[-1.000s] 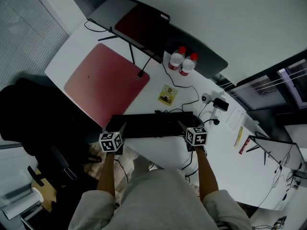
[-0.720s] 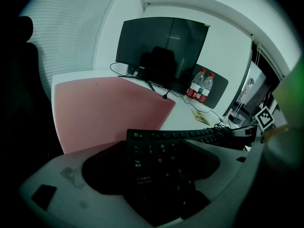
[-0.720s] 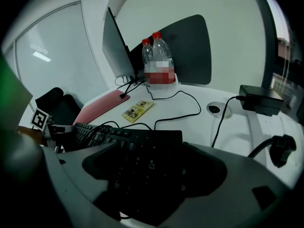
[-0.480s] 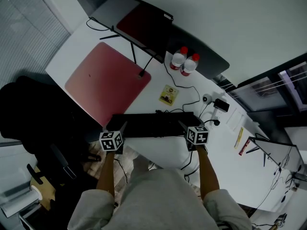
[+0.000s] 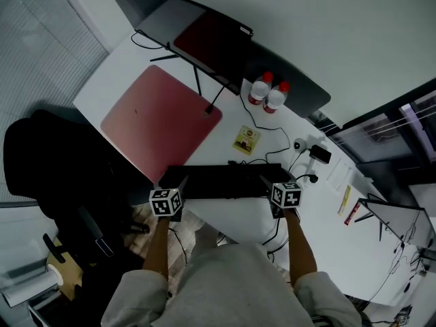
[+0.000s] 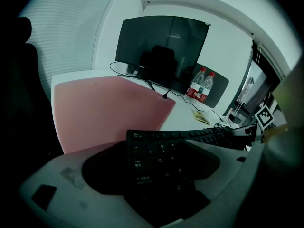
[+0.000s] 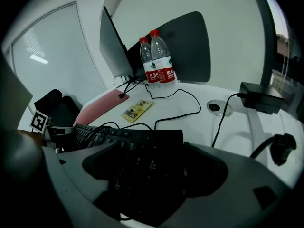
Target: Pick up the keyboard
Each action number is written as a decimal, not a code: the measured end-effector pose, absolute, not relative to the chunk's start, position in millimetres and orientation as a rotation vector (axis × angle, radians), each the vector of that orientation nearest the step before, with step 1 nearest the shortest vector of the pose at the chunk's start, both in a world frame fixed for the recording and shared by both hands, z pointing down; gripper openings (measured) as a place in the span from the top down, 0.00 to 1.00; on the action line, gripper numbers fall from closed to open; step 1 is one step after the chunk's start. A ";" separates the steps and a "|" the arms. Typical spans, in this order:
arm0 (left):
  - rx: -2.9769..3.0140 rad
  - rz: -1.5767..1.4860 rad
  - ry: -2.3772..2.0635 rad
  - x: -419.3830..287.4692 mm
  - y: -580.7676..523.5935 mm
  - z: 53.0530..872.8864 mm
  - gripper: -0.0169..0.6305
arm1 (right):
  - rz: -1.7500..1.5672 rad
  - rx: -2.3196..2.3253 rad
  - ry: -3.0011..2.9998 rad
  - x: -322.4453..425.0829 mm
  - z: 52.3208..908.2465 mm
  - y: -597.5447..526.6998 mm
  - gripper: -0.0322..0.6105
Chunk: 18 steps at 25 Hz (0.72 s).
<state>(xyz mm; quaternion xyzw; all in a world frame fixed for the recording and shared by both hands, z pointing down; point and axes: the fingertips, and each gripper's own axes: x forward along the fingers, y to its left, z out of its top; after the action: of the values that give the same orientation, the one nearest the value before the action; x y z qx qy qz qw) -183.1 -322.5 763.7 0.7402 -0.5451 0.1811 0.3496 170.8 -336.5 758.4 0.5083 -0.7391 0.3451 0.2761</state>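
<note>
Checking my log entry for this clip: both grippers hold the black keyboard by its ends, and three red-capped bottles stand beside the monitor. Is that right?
Not quite: two red-capped bottles stand beside the monitor, not three, as the right gripper view shows. The rest holds: the left gripper and the right gripper hold the black keyboard by its ends.

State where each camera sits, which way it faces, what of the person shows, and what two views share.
Head view: on the head, facing steeply down at the desk; forearms show.
Left gripper view: on the left gripper, facing the monitor; its jaws clamp the keyboard.
Right gripper view: on the right gripper, facing the bottles; jaws clamp the keyboard's other end.
Shared: keyboard and bottles.
</note>
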 end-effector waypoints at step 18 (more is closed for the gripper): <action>1.943 0.457 -1.435 -180.3 -308.7 741.5 0.46 | 0.880 1.402 -2.002 173.4 731.9 -321.3 0.32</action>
<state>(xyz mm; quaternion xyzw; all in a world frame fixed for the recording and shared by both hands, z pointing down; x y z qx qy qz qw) -180.3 -308.7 741.5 0.7447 -0.5500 0.1751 0.3352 173.4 -321.3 731.9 0.5200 -0.7423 0.3263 0.2685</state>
